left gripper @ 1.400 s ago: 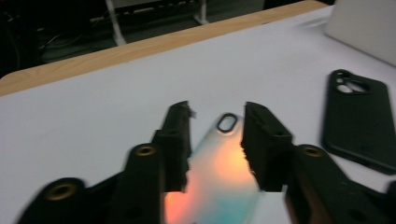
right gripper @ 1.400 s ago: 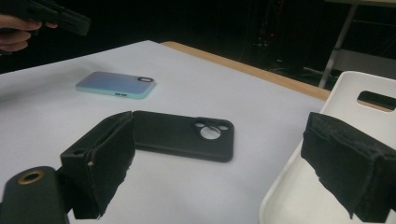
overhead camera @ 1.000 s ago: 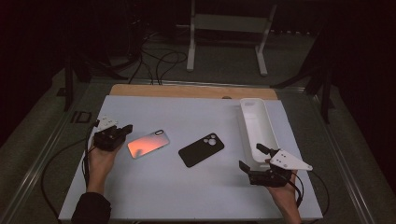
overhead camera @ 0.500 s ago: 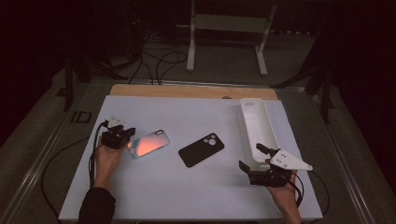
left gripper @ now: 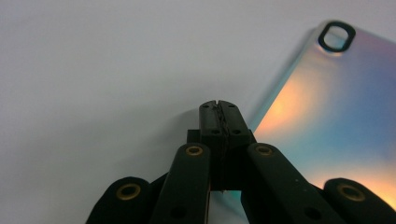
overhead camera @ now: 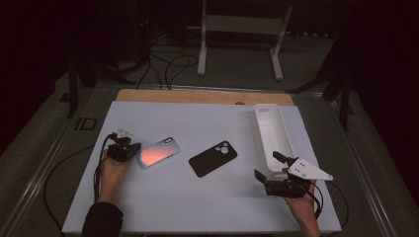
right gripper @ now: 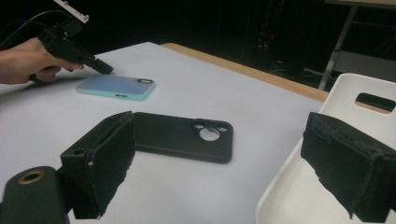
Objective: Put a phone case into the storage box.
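Observation:
An iridescent phone case lies on the white table top, left of centre. My left gripper is shut, its tips at the case's near left edge, nothing visibly between them. The right gripper view shows that gripper low over the far side of the case. A black phone case lies back up in the middle. My right gripper is wide open beside the white tray, and its pads frame the black case and the tray's rim.
The long white tray has a handle slot at its far end. A wooden strip runs along the table's far edge. Cables and a white stand are on the floor beyond.
My left gripper has crept to the right, up to the iridescent case's edge. The right gripper and both cases have stayed where they were.

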A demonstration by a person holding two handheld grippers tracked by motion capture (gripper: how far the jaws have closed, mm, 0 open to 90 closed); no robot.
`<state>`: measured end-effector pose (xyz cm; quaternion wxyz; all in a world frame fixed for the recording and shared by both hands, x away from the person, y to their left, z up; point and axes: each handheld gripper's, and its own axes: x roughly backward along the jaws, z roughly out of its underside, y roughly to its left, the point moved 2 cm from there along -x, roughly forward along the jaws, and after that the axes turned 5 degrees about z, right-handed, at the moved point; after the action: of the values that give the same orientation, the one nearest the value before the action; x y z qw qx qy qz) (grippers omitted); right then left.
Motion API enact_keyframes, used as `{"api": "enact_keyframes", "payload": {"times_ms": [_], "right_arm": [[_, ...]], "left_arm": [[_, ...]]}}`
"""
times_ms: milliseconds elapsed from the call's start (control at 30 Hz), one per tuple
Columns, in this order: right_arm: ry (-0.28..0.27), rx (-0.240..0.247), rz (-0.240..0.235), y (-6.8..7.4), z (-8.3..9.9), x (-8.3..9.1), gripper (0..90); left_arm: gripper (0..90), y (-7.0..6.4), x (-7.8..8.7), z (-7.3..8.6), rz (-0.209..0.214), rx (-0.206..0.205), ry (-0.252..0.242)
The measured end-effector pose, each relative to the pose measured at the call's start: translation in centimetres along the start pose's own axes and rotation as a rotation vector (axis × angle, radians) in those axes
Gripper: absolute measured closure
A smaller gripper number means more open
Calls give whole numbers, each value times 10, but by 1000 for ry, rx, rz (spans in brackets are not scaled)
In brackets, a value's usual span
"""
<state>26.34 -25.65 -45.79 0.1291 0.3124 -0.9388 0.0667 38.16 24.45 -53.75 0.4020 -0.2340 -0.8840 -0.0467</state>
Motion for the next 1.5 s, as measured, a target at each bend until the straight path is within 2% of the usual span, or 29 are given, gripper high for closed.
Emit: {"api": "enact_keyframes", "payload": {"times_ms": [167, 200, 300, 333, 400, 567, 633, 667, 700, 767, 833, 867, 900, 933, 967, 1067, 1200, 1233, 1333, 1400, 1500], "right_arm": [[0, -3, 2, 0, 0, 0, 100], [0, -3, 2, 0, 0, 0, 100], [-2, 3, -1, 0, 0, 0, 100], [-4, 0, -2, 1, -1, 0, 100], [-3, 1, -1, 1, -1, -1, 100], [0, 5, -3, 1, -1, -1, 100], [-1, 4, 1, 0, -1, -1, 100], [-1, 2, 2, 0, -1, 0, 100], [-2, 2, 2, -1, -1, 0, 100], [-2, 0, 2, -1, -1, 0, 100], [-2, 3, -1, -1, -1, 0, 100], [-2, 3, -1, -1, -1, 0, 100], [-1, 4, -4, -1, -1, -1, 100], [-1, 5, -4, 0, -1, -1, 100], [-2, 5, -5, 0, -1, -1, 100], [-5, 4, -5, 0, -1, 0, 100], [-7, 9, -6, 0, -1, 0, 100], [-7, 10, -6, 0, -1, 0, 100], [-4, 17, -6, 0, -2, 0, 100], [-7, 25, -6, -1, -2, 1, 100], [-11, 28, -3, -3, -3, 3, 99]], "left_arm": [[900, -19, 12, 14, 15, -33, 8], [900, -19, 12, 14, 15, -33, 8], [900, -33, 17, 22, 27, -58, 12], [900, -38, 18, 24, 19, -71, 12], [900, -40, 19, 24, 12, -75, 18], [900, -38, 19, 24, 29, -57, 9], [899, -38, 23, 23, 26, -54, -17], [898, -41, 33, 20, 39, -51, -83], [895, -43, 40, 19, 45, -51, -124], [824, -48, 56, 16, 43, -56, -211], [763, -54, 71, 15, 61, -63, -277], [721, -54, 71, 15, 61, -63, -277], [668, -60, 84, 16, 59, -79, -325], [591, -60, 84, 16, 59, -79, -325], [504, -66, 93, 18, 61, -88, -352], [342, -71, 106, 22, 65, -90, -403], [238, -76, 116, 29, 77, -106, -439], [232, -78, 119, 33, 100, -114, -446], [179, -80, 121, 38, 87, -123, -442], [137, -81, 123, 47, 101, -116, -443], [80, -80, 126, 52, 91, -112, -438]]}}
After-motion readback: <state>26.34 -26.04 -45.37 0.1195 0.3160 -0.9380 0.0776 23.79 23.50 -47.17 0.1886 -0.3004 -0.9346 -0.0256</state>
